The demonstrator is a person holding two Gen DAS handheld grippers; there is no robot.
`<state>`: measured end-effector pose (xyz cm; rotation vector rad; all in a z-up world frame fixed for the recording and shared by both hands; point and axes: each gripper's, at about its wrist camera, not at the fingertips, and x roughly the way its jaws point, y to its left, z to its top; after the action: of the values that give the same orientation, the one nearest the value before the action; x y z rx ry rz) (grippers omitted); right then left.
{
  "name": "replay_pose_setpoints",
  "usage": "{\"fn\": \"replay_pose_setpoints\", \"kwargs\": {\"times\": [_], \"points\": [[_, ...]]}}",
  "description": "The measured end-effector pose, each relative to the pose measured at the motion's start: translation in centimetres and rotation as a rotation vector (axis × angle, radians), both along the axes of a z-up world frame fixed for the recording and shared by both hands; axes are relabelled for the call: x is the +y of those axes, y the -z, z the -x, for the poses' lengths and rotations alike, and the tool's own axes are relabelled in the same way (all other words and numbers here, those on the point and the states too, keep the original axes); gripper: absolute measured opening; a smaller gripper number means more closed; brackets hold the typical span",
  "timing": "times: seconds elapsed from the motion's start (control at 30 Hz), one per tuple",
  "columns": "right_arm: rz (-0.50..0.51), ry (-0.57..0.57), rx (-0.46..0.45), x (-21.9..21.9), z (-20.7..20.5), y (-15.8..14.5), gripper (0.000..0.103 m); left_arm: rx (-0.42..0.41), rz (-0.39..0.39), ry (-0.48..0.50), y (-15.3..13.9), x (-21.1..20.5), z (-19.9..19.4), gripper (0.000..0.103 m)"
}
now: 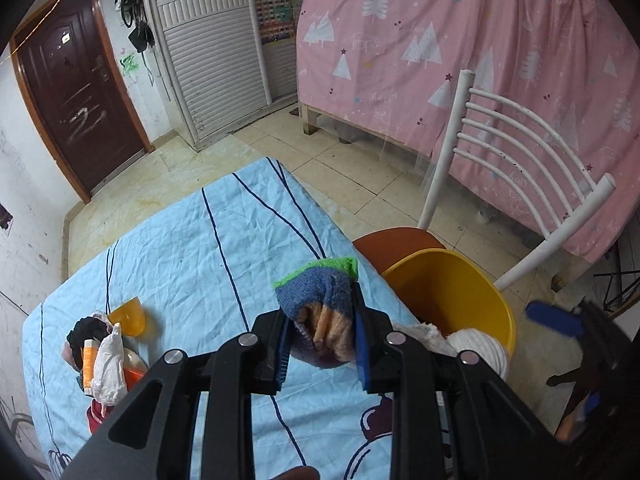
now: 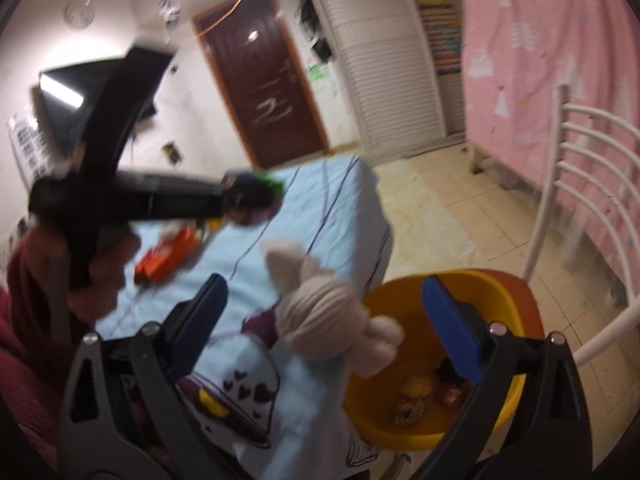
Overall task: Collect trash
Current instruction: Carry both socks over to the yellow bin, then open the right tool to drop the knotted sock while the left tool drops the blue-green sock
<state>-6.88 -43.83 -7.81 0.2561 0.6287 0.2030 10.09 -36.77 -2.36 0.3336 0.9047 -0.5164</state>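
My left gripper [image 1: 320, 308] is shut on a balled striped sock [image 1: 324, 320], blue, green and orange, held over the right edge of the blue-clothed table [image 1: 180, 240]. A yellow bin [image 1: 440, 280] stands on a chair seat just right of it. In the right wrist view my right gripper [image 2: 326, 320] stands wide open; a beige ribbed sock [image 2: 320, 308] hangs loose between its jaws, touching neither pad, at the bin's [image 2: 372, 400] left rim. The bin holds several small items. The left gripper [image 2: 248, 200] shows blurred at upper left.
A pile of litter lies on the table's left: an orange cup [image 1: 128, 316], white crumpled plastic [image 1: 108, 360], an orange packet [image 2: 168, 260]. The white chair back [image 1: 520, 152] rises behind the bin. A pink curtain [image 1: 420, 40] and tiled floor lie beyond.
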Motion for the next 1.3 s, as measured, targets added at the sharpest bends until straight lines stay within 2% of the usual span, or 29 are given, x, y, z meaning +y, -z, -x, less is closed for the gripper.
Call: {"fn": "replay_pose_setpoints", "kwargs": {"times": [0.2,0.27,0.47,0.63,0.93,1.17,1.23,1.27,1.3], "points": [[0.026,-0.012,0.064,1.3,-1.8,2.3,0.061,-0.002,-0.012,-0.003,0.3,-0.3,-0.1,0.018],[0.004,-0.012,0.055,1.1,-1.8,2.5,0.056,-0.001,-0.011,-0.001,0.2,-0.4,-0.1,0.018],[-0.076,0.058,0.024,-1.6,-1.2,2.0,0.054,-0.004,-0.014,0.008,0.1,-1.1,0.1,0.018],[-0.082,0.153,0.005,-4.0,-0.5,1.4,0.055,-0.005,-0.019,0.025,0.2,-2.0,0.5,0.018],[0.015,0.317,0.010,-6.7,0.5,1.2,0.055,0.009,-0.027,0.092,0.7,-4.9,1.7,0.018],[-0.006,0.368,0.029,-8.4,0.9,1.9,0.056,0.090,0.007,0.193,1.7,-7.9,2.6,0.018],[-0.008,0.377,0.031,-8.6,0.9,2.0,0.057,0.115,0.020,0.203,2.0,-8.4,2.4,0.027],[-0.008,0.384,0.034,-8.7,0.9,2.1,0.057,0.125,0.029,0.207,2.1,-8.7,2.3,0.038],[-0.012,0.387,0.033,-8.7,1.0,2.1,0.057,0.131,0.033,0.209,2.2,-8.7,2.3,0.043]]}}
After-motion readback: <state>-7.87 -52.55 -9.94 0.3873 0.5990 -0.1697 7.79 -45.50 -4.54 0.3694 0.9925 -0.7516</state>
